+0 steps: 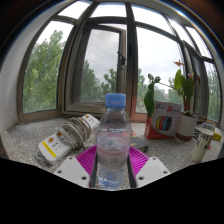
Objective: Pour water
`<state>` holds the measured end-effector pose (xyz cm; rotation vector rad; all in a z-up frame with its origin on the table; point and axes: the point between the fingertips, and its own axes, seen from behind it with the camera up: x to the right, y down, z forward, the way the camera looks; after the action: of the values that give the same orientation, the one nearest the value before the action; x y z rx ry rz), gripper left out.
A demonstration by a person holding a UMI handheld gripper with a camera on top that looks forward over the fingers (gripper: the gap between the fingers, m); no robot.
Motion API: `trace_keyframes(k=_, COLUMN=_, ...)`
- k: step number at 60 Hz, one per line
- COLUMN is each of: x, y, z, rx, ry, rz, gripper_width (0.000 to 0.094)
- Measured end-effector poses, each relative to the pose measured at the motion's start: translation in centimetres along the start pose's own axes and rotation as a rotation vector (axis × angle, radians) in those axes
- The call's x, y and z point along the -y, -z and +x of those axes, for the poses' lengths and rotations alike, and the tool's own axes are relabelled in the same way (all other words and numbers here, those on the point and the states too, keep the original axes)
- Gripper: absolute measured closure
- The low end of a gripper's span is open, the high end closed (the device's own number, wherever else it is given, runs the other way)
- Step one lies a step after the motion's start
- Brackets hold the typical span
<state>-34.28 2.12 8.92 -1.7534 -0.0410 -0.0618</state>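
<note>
A clear plastic water bottle with a blue cap stands upright between the gripper fingers, its long axis vertical. The pink pads appear pressed against both sides, pinching it above the windowsill.

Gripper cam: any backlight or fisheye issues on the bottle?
Gripper view: bright window backlights the scene, sill things dimmer; strong fisheye bends the frame lines; the bottle stands clear and sharp between the hand-held gripper fingers, its water catching window light; a second bottle lies beside it.
</note>
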Motion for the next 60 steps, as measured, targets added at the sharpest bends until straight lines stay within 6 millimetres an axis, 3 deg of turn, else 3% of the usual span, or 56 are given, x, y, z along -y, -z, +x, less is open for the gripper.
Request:
trace_keyframes(k=9, x=0.1, y=-0.3, z=0.0, rx=0.022, ry=-0.035, rz=0.017, gripper_width=0.0639)
trace_keyframes(k=21, x=1.1, y=0.4, z=0.0, rx=0.078, ry=-0.067, rz=0.027, gripper_width=0.0661)
trace_keyframes(k=27, x=5.0, y=2.2, z=-0.1, rx=0.147, ry=-0.161, rz=0.08, gripper_width=0.0661)
trace_keyframes(k=34, x=12.6, y=5.4, z=1.0, rx=0.267, ry=-0.404, rz=0.175, gripper_width=0.0662)
trace_keyframes(k=42, x=21.2, y=8.6, z=4.5, rx=0.476, ry=-0.871, rz=0.258, gripper_width=0.0663)
trace_keyframes(k=50, x=26.4, y=10.2, z=11.9, rx=0.716, ry=-1.384, rz=0.318, gripper_width=0.0663)
trace_keyframes(k=51, x=27.4, y=11.3, z=12.5, rx=0.732, ry=-1.451, rz=0.323, gripper_width=0.0664)
trace_keyframes(k=60, x=26.0, y=9.1, z=21.2, rx=0.852, ry=-1.909, rz=0.352, gripper_width=0.0664)
